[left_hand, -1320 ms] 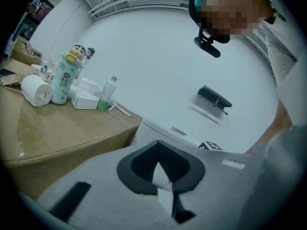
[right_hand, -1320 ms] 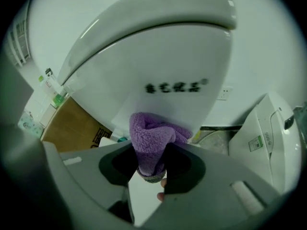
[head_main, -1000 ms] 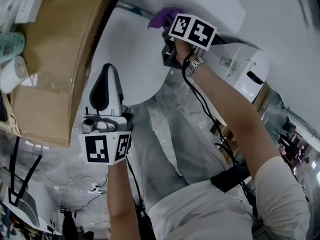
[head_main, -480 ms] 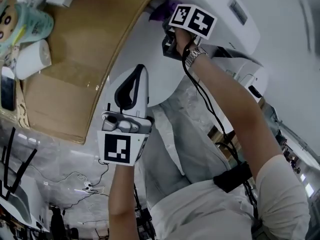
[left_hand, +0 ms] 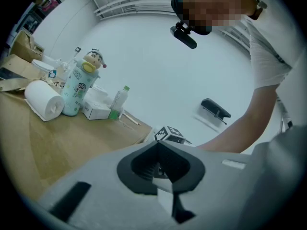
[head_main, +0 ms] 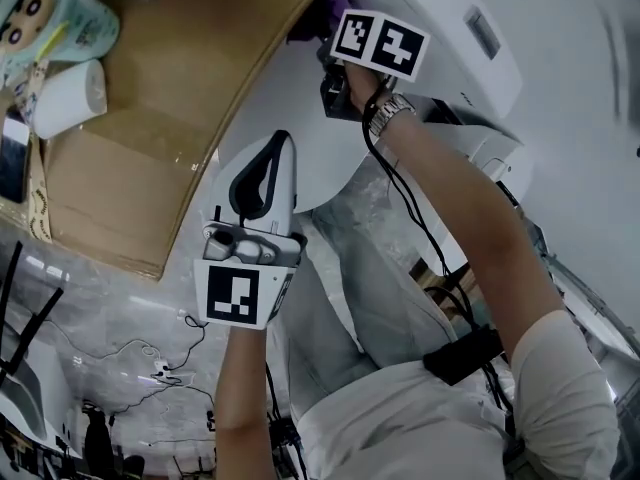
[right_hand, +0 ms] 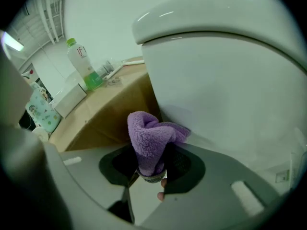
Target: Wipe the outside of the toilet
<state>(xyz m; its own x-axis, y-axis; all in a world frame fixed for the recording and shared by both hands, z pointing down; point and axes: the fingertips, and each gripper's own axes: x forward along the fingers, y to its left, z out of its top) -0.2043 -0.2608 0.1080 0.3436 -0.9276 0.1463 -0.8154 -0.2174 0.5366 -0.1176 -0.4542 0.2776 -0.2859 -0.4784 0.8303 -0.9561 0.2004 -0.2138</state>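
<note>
At the far left, a brown wooden bench [head_main: 150, 138] is seen. On it stand a white paper roll [head_main: 68, 98] and a pale green bottle with a cartoon figure on top [head_main: 55, 23]. In the right gripper view, a green plastic bottle [right_hand: 84, 63] and a small white box [right_hand: 69, 99] are also shown on it.

Towards the middle, the left gripper [head_main: 280, 145] is held upright in front of the toilet. Its jaws are pressed together with nothing between them.

Behind it, the toilet [right_hand: 225, 95] fills the middle and right. It is white, smooth and glossy, with a rounded bowl under a flat, overhanging lid. It is judged to be hard, fixed and slippery, so it needs only rubbing, not gripping.

At the upper right, the right gripper [right_hand: 151, 169] is raised to the bowl's side beside the bench edge. Its jaws are clamped on the lower end of a purple cloth [right_hand: 148, 138]. The cloth is fluffy and bunched, and its free fold appears to touch the bowl just below the rim. It is judged to be soft and light. A hold low on the bunch would leave the loose top free to wipe.
</note>
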